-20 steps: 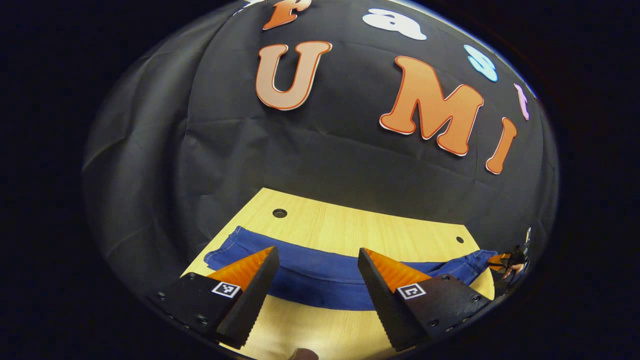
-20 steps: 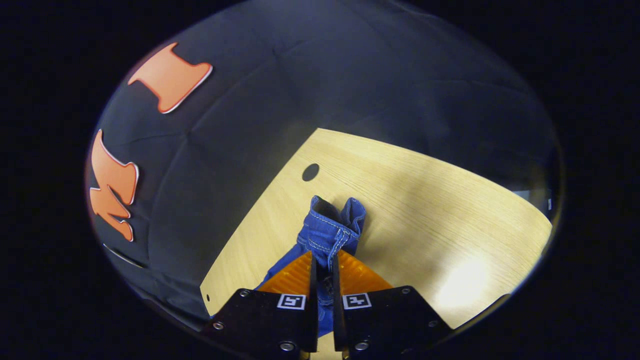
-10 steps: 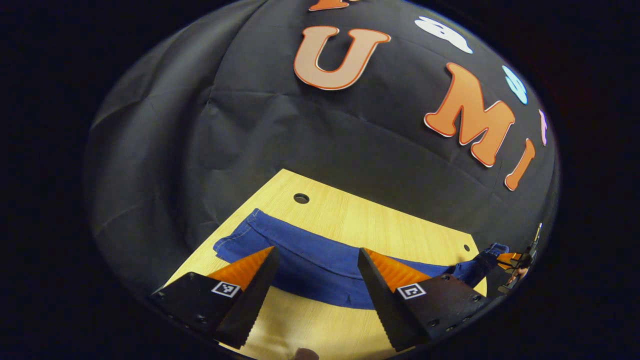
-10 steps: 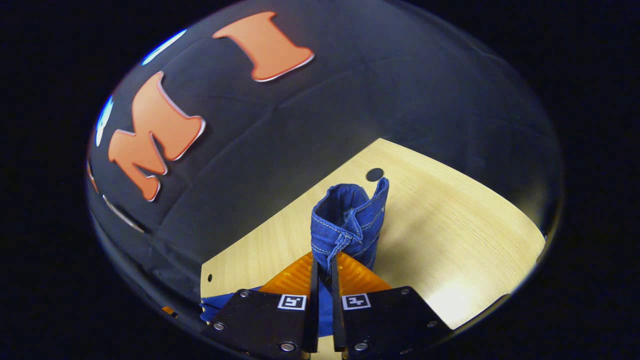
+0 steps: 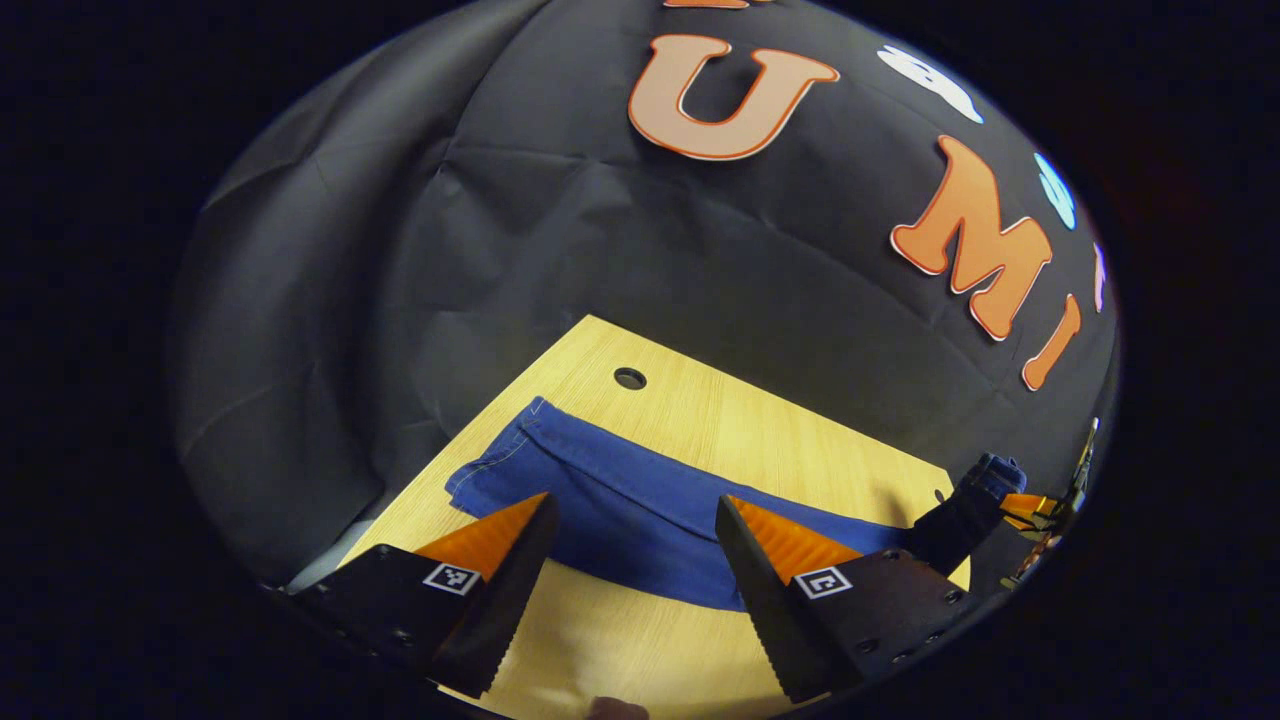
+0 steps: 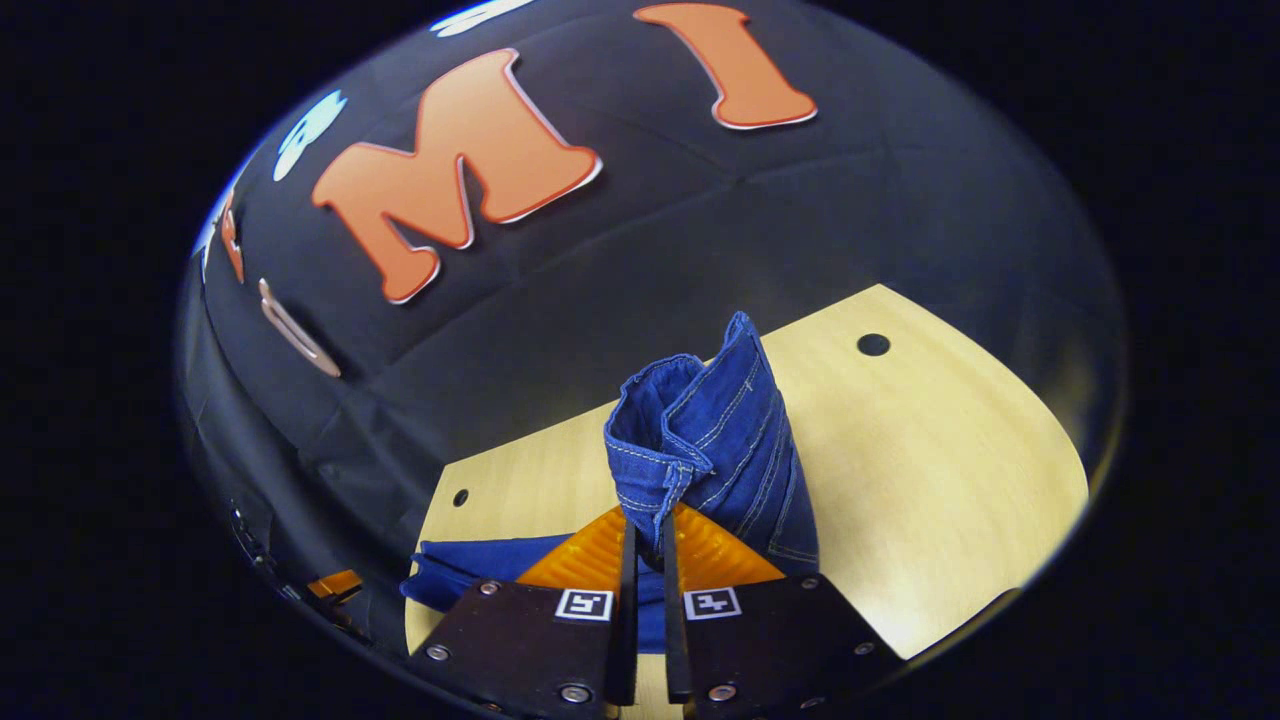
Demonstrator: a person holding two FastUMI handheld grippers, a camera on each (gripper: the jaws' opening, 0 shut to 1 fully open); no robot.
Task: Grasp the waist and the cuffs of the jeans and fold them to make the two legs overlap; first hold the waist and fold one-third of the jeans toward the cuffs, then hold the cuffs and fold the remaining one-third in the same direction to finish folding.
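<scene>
Since the jeans (image 5: 620, 505) are stretched long-ways across the tabletop (image 5: 700, 420), the whole fold hangs on one relation: the raised end is pinched between the right gripper (image 6: 645, 535) fingers, which are pressed together on the denim, so that bunched end (image 6: 700, 440) stands up off the wood right in front of them. From there the rest of the garment (image 6: 470, 570) is seen trailing away low and to the left. The left gripper (image 5: 630, 540) is held with its fingers spread wide and nothing between them, hovering near the middle stretch of the leg, the flat far end (image 5: 500, 470) lying off to its left. The raised end is probably best carried along that long axis. Plenty of bare wood is left behind the jeans; the tabletop edge sits close to that flat end.
</scene>
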